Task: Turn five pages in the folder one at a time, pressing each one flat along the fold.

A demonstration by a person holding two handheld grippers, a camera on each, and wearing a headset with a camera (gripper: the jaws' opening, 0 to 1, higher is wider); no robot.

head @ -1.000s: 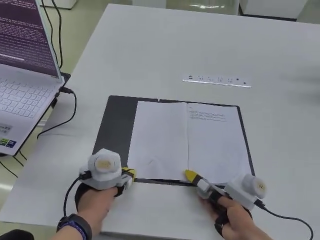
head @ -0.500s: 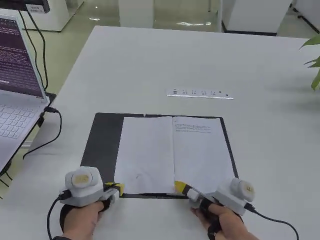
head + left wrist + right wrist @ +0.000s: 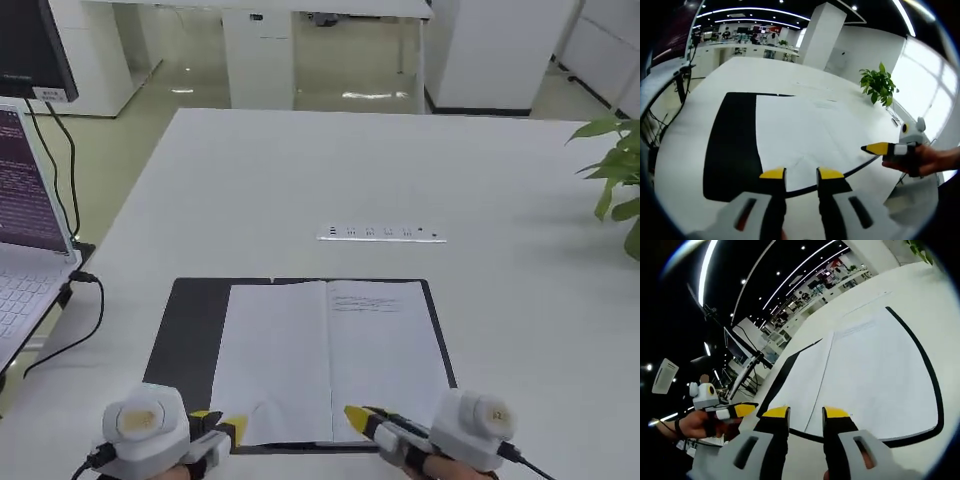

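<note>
Folder first: found it lying wide open and flat at the near edge of the white table, black cover bare on its left side, white sheets over the rest. Caught a laptop at far left, off the table's side, screen lit. Picked up the left gripper next, low by the bottom corner of the left page; saw a narrow gap between its yellow tips, nothing in them. Couldn't tell whether it touched paper. Moved on to the fold, running straight up the middle. Spotted the right gripper just beside it, at the lower edge of the right page, opened only a little and gripping nothing. Noted printed lines near that page's top. Found a white power strip beyond the folder, well apart. Finished at far right on a green plant.
</note>
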